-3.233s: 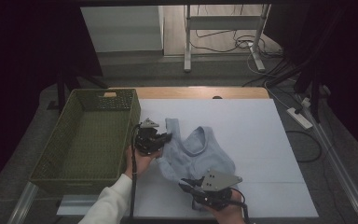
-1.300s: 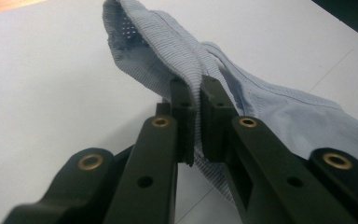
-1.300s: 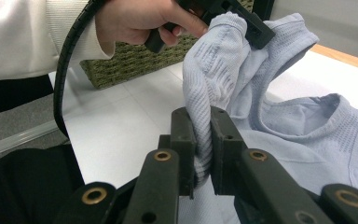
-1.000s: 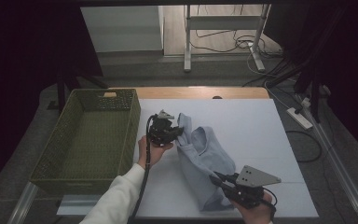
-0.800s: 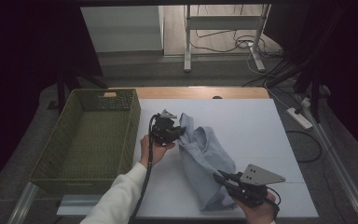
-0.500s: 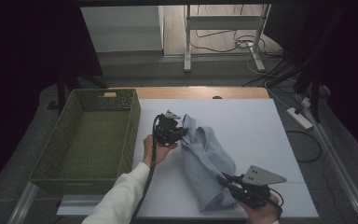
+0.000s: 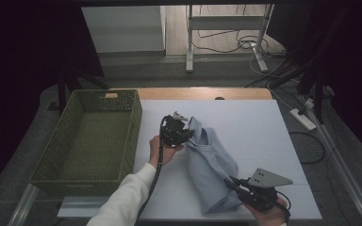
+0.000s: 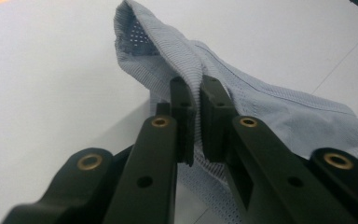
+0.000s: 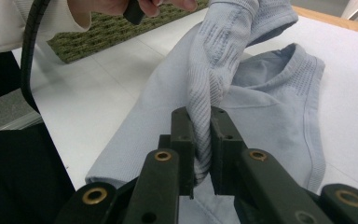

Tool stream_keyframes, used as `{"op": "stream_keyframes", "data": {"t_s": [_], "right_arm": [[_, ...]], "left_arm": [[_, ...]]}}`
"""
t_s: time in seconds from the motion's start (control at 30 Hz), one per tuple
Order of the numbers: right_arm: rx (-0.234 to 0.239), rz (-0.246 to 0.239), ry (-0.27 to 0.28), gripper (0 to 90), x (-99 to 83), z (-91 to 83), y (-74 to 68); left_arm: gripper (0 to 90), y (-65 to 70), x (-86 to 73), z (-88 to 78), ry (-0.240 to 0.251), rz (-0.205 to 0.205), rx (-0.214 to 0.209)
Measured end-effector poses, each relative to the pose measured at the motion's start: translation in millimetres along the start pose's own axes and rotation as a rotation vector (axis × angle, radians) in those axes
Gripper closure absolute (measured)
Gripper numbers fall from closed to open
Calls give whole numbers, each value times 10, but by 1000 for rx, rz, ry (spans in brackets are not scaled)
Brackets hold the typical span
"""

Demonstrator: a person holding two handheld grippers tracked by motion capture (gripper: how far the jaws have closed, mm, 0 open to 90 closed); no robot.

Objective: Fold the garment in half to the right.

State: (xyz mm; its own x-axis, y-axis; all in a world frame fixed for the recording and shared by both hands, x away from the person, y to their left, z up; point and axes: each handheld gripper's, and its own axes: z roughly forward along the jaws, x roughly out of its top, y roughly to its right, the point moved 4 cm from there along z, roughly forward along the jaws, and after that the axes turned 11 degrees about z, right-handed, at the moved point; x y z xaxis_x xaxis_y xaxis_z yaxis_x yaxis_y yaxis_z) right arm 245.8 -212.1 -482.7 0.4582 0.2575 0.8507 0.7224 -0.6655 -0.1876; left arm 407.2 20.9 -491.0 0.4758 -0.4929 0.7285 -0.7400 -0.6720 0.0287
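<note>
on the white table (image 7: 245,113), both grippers' fingers clamp the light-blue garment (image 7: 212,165), left hand (image 7: 162,149) raised.

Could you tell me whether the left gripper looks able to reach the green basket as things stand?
Probably yes: the basket stands open beside the left gripper with bare table between, though that gripper is shut on the shirt.

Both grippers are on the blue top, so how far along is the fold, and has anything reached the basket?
Done: the left gripper and right gripper are each shut on the light blue top, stretched long on the white table. In hand: arranging it. Left: finishing the fold; the green basket holds nothing.
</note>
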Motion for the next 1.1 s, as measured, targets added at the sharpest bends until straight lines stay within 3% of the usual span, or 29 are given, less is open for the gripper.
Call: {"op": "stream_keyframes", "data": {"t_s": [1.1], "right_arm": [[-20, 18, -51, 817, -116, -61, 79]], "left_arm": [[845, 109, 78, 179, 16, -19, -42]]}}
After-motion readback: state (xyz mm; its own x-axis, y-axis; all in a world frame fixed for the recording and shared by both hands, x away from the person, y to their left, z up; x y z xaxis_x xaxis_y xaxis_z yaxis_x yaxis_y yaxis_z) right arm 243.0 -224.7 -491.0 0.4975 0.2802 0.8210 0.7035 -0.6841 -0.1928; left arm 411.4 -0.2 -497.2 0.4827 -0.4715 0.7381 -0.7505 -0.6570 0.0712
